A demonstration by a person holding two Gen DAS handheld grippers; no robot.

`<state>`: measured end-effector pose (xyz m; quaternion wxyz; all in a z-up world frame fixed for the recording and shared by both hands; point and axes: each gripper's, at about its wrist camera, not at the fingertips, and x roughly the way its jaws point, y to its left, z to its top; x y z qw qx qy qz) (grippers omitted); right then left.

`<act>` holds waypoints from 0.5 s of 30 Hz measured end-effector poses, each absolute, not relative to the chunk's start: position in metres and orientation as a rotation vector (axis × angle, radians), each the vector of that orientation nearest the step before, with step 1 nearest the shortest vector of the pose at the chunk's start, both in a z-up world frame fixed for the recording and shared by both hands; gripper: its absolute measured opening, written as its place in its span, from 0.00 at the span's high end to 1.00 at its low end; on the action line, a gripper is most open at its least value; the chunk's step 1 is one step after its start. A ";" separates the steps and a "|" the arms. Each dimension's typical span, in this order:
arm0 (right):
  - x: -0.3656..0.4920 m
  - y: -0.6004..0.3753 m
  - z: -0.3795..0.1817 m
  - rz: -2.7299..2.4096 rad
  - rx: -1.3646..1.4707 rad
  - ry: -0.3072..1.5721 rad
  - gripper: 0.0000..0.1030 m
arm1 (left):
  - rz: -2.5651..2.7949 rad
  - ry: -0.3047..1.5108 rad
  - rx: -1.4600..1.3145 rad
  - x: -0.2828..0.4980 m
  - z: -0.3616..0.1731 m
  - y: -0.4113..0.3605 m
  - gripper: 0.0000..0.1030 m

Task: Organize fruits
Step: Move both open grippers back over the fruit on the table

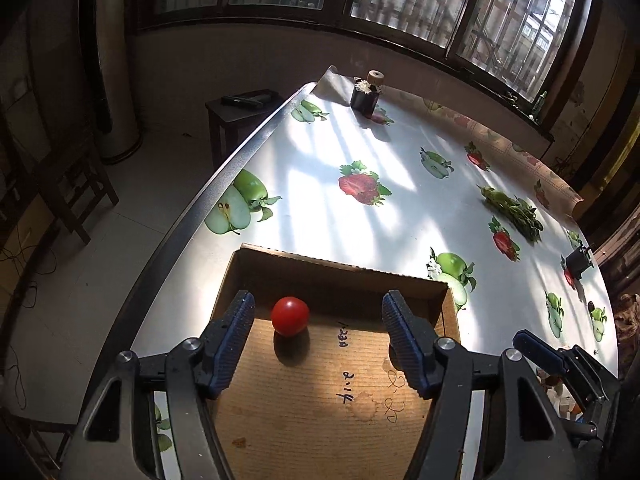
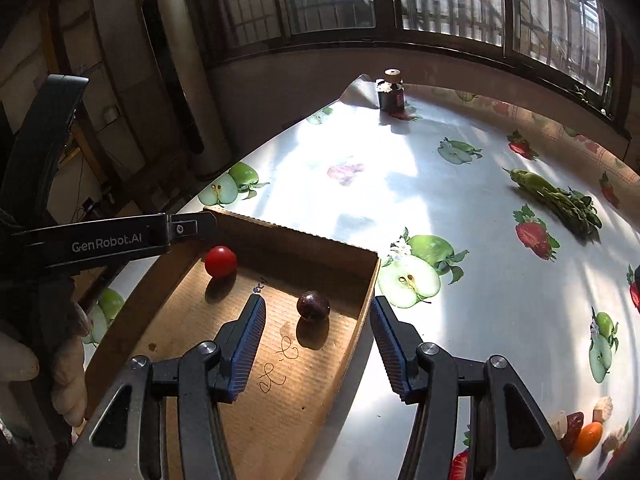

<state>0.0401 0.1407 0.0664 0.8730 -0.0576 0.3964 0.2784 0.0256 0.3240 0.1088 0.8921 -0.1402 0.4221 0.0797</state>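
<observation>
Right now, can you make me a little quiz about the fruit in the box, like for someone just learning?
1. True or false: the red tomato lies inside the cardboard box.
2. How many loose round fruits lie in the box in the right wrist view?
3. Where does the bunch of green vegetables lie? A) in the box B) on the tablecloth, outside the box C) between gripper fingers

Key:
1. True.
2. Two: the tomato and a dark plum.
3. B. Also, the left gripper and right gripper are both open, gripping nothing.
</observation>
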 end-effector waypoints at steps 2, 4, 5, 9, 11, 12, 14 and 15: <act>0.035 0.119 0.073 0.560 -0.084 0.824 0.43 | 0.143 0.857 -0.252 0.017 0.120 0.306 0.35; 0.029 0.095 0.079 0.549 -0.040 0.823 0.43 | 0.105 0.845 -0.220 0.007 0.128 0.284 0.35; 0.025 0.083 0.081 0.543 -0.027 0.822 0.42 | 0.079 0.837 -0.209 0.002 0.131 0.272 0.35; 0.009 0.039 0.083 0.495 -0.001 0.817 0.38 | -0.026 0.829 -0.199 -0.018 0.134 0.222 0.35; 0.002 0.018 0.081 0.474 0.004 0.826 0.37 | -0.076 0.837 -0.214 -0.026 0.130 0.200 0.35; 0.000 0.006 0.079 0.466 0.011 0.831 0.37 | -0.098 0.839 -0.217 -0.030 0.127 0.188 0.35; -0.006 -0.017 0.073 0.445 0.030 0.843 0.37 | -0.119 0.843 -0.200 -0.037 0.119 0.166 0.34; -0.008 -0.029 0.070 0.433 0.042 0.850 0.37 | -0.124 0.847 -0.189 -0.040 0.115 0.156 0.34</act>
